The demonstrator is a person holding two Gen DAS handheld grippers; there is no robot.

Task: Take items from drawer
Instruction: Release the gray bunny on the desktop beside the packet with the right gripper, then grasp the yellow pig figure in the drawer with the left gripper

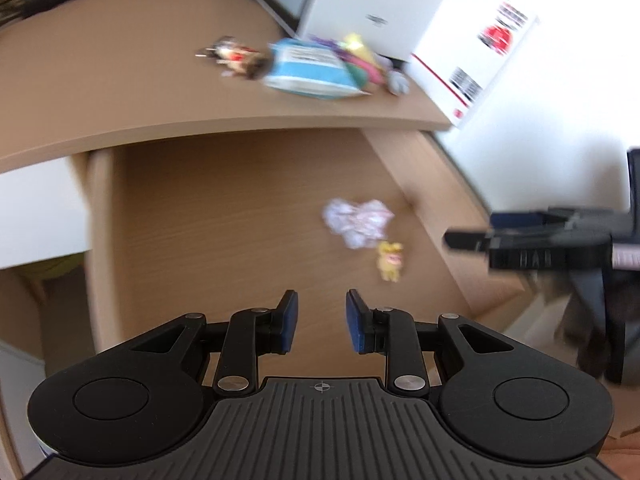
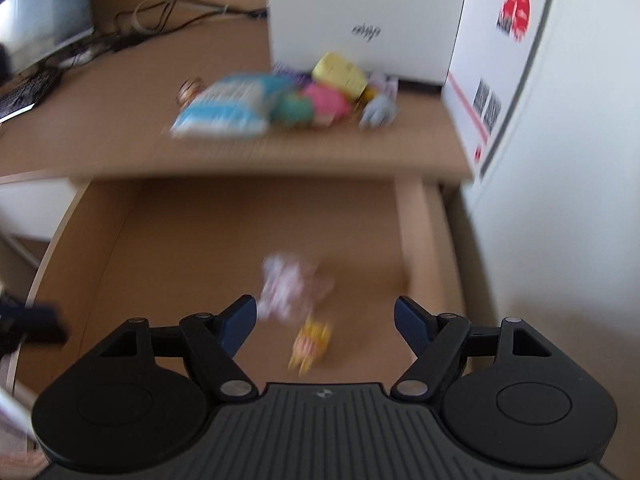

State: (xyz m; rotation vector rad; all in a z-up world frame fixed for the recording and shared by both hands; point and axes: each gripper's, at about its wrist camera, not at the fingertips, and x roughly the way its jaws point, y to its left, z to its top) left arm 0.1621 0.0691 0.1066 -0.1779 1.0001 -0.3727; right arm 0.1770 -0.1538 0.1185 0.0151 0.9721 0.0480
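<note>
The wooden drawer (image 1: 220, 220) (image 2: 180, 240) stands pulled out under the desk top. On its floor lie a crumpled white-and-pink item (image 1: 358, 222) (image 2: 288, 284) and, just nearer, a small yellow figure (image 1: 390, 261) (image 2: 312, 342). My left gripper (image 1: 322, 304) hovers over the drawer, left of both items, jaws a little apart with nothing between them. My right gripper (image 2: 325, 312) is wide open above the two items, and the yellow figure shows in the gap between its fingers, untouched. In the left wrist view the right gripper (image 1: 468, 240) reaches in from the right edge.
On the desk top above the drawer lie a blue packet (image 1: 308, 70) (image 2: 228, 106), a small figurine (image 1: 236, 56), several coloured toys (image 2: 320, 100) and a grey item (image 1: 398, 80). Behind them stand a white box (image 2: 360, 16) and a printed carton (image 2: 500, 80). Cables (image 2: 160, 16) run along the back.
</note>
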